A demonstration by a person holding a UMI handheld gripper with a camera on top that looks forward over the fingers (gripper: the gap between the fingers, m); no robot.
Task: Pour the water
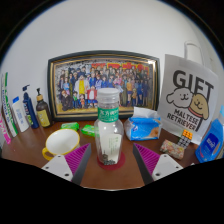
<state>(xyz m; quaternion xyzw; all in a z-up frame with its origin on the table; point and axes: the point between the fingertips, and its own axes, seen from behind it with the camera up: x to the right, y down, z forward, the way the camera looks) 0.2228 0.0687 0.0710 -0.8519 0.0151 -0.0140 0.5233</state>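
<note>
A clear plastic bottle (109, 130) with a white cap and a green label stands upright on a round red coaster (110, 167) on the brown wooden table (110, 180). My gripper (111, 152) is open, low over the table. The bottle's base stands between the two magenta pads, with a gap at either side. The left finger (76, 160) and the right finger (148, 160) do not touch it. The lower part of the bottle looks whitish and the upper part clear.
A framed group photo (102, 82) leans at the back. A white gift bag (188, 100) stands at the right, with a blue tissue pack (145, 125) and small packets (178, 148) near it. Several bottles (25, 108) and a round yellow-white thing (60, 142) are at the left.
</note>
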